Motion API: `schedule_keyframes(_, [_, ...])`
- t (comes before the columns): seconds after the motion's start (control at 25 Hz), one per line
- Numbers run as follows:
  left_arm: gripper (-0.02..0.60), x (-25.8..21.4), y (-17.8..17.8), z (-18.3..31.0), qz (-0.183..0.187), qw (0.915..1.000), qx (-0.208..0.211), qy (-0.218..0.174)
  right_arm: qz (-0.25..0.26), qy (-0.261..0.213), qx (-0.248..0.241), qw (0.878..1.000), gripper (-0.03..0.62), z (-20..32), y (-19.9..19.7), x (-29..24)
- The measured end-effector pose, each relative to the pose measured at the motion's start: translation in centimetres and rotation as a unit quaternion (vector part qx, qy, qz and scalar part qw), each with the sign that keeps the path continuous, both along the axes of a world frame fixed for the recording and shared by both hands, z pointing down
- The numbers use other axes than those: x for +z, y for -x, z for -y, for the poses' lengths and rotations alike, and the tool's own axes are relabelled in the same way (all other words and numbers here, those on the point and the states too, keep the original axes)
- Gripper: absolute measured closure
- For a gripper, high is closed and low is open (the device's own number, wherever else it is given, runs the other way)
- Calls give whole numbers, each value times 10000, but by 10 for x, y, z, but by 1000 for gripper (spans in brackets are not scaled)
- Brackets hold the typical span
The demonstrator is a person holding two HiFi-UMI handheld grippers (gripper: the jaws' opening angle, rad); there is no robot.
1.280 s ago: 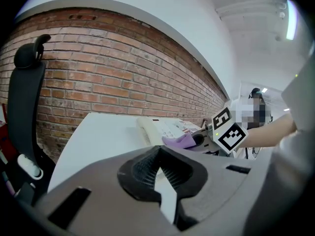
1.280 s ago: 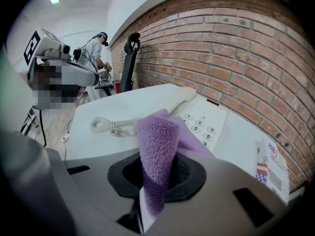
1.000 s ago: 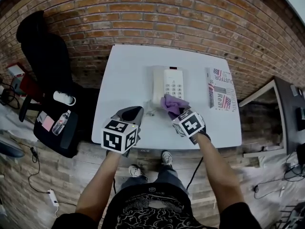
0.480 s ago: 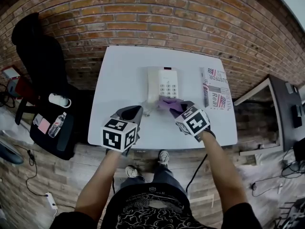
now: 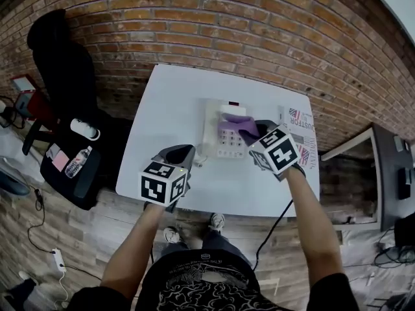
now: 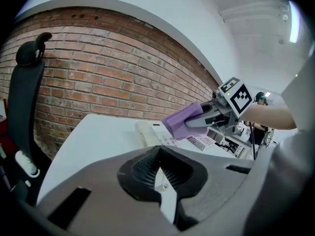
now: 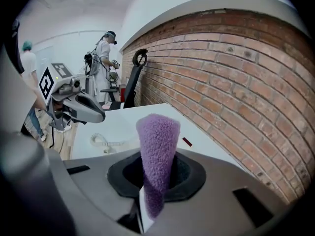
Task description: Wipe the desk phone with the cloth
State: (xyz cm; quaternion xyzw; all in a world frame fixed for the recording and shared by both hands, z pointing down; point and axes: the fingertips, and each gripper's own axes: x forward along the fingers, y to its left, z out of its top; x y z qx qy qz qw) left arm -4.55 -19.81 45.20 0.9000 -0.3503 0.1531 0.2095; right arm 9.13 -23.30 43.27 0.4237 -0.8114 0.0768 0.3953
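While you are wiping the desk phone (image 5: 217, 144), you are working over its keypad face. The set is lying on the white table (image 5: 165, 105), toward the brick-wall side. The cloth (image 5: 233, 125) is hanging over the keys. The left gripper view is putting its lower edge at the phone's face, though firm contact is not confirmable from here.

Recommended practice, as a judgement:
- You should be leading with the free fold of the cloth, not with the hard tips of the claw.
- Pressure should be staying light, since the set is light plastic and is likely to slide or shed its handset.
- Strokes should be running along the length of the set, taking the handset side as well as the keys.
- The coiled cord (image 7: 106, 141) is lying at the near side and is a snag risk.

Right claw (image 5: 258, 132): the jaws are clamping the purple cloth, which is standing up between them as a rolled tongue.

Left claw (image 5: 178, 155): the jaws are meeting with nothing between them. It is idling above the table's near edge, well apart from the phone, and is available to steady it.
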Motion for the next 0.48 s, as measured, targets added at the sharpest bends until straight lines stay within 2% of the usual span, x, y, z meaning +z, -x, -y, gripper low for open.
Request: schedule_keyframes(0.48, [575,4,22,20,215,9961,-853,63,-55,-264,-555,9981,545,88,13,-14])
